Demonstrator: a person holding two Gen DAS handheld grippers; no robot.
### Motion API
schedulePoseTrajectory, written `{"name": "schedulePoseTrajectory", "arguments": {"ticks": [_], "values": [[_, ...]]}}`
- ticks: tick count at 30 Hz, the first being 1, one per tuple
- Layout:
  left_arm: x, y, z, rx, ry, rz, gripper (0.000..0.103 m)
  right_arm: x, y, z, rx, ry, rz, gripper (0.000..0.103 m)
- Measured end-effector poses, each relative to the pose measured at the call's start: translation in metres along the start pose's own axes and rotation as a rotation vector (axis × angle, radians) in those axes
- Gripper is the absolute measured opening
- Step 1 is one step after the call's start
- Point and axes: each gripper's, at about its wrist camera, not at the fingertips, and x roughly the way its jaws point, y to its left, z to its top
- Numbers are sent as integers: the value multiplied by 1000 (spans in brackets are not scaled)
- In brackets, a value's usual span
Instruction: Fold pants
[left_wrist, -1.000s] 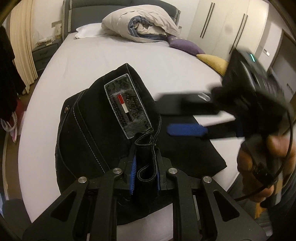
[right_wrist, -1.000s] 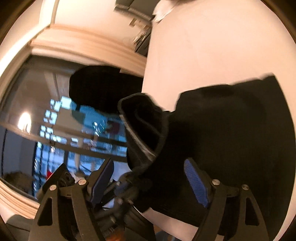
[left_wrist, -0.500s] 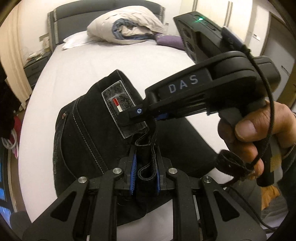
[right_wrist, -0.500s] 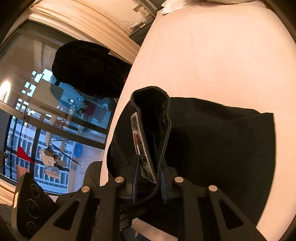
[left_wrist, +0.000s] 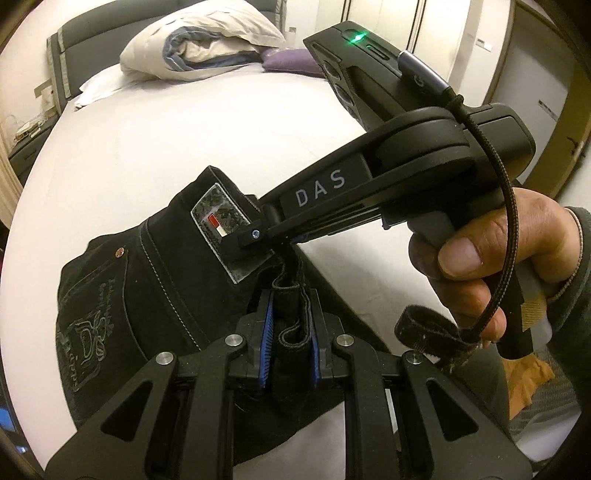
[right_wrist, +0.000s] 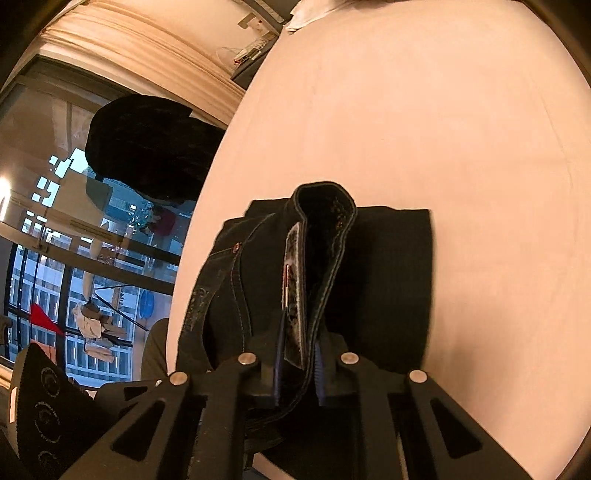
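Note:
Black pants (left_wrist: 155, 291) lie folded near the front edge of a white bed (left_wrist: 155, 140), waistband up, with a grey brand patch (left_wrist: 221, 221) showing. My left gripper (left_wrist: 289, 325) is shut on a bunched piece of the waistband. My right gripper (right_wrist: 299, 360) is shut on the waistband beside the patch (right_wrist: 293, 280); in the left wrist view its black body (left_wrist: 369, 184) reaches in from the right, just beyond my left fingers. The folded legs (right_wrist: 391, 277) lie flat under the raised waistband.
Pillows and a rolled duvet (left_wrist: 199, 40) sit at the head of the bed, with a purple cushion (left_wrist: 288, 61) beside them. A nightstand (left_wrist: 26, 144) stands at the left. Wardrobe doors (left_wrist: 424, 33) are at the back right. A large window (right_wrist: 74, 240) lies left of the bed.
My right gripper came in from the right, open, and shut on the waistband by the patch. My left gripper kept its hold; the waistband is lifted slightly.

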Motion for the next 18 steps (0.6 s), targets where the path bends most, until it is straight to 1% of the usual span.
{"name": "schedulePoseTrajectory", "arguments": {"ticks": [7,9,13,15,18], "values": [[25,-15,5,17,30,-4,15,3,-18,-6,29,11,8,15],[29,-12,7,21,34,-8,15,2,-21,-9,36,7,16,15],[33,-11,9,41,28,-5,15,0,-27,-12,52,-4,34,15],[32,-9,5,56,22,4,15,1,-28,-11,60,-5,44,15],[37,-14,1,85,14,19,15,7,-39,-11,96,8,72,15]]}}
